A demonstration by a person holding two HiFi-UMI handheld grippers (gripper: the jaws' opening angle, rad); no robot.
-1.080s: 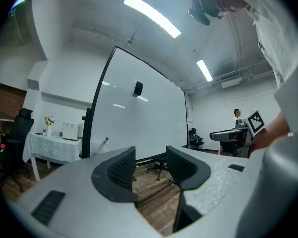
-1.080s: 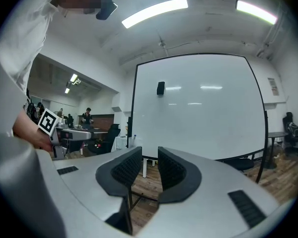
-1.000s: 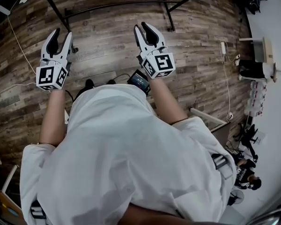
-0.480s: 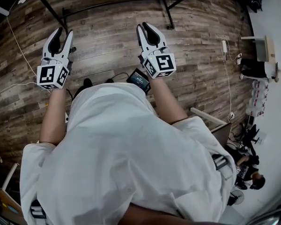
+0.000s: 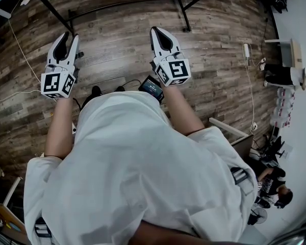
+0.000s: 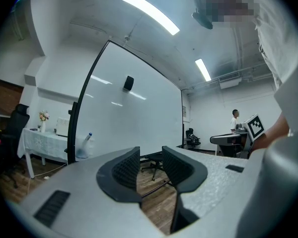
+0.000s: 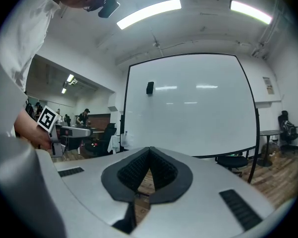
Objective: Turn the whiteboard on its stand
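Note:
The whiteboard point(image 6: 134, 110) stands in front of me, a large white panel in a black frame, with a small black item point(image 6: 128, 83) stuck high on it. It fills the right gripper view point(image 7: 188, 103) too. In the head view only the stand's black floor bars point(image 5: 127, 4) show, beyond both grippers. My left gripper point(image 5: 62, 41) hangs over the wood floor; its jaws are closing, a narrow gap remains and nothing is between them point(image 6: 150, 158). My right gripper point(image 5: 161, 35) is shut, tips touching on nothing point(image 7: 149, 151). Neither gripper touches the board.
A white cable point(image 5: 19, 44) and a power strip point(image 5: 246, 50) lie on the floor. A white-clothed table point(image 6: 39, 143) stands left of the board, and a spray bottle point(image 6: 87, 143) sits at the board's lower left. A person point(image 6: 235, 119) stands far right; an office chair point(image 7: 284, 123) is beyond the board.
Both grippers' jaws have narrowed; the right pair has come fully together. The hands stay in nearly the same place over the floor.

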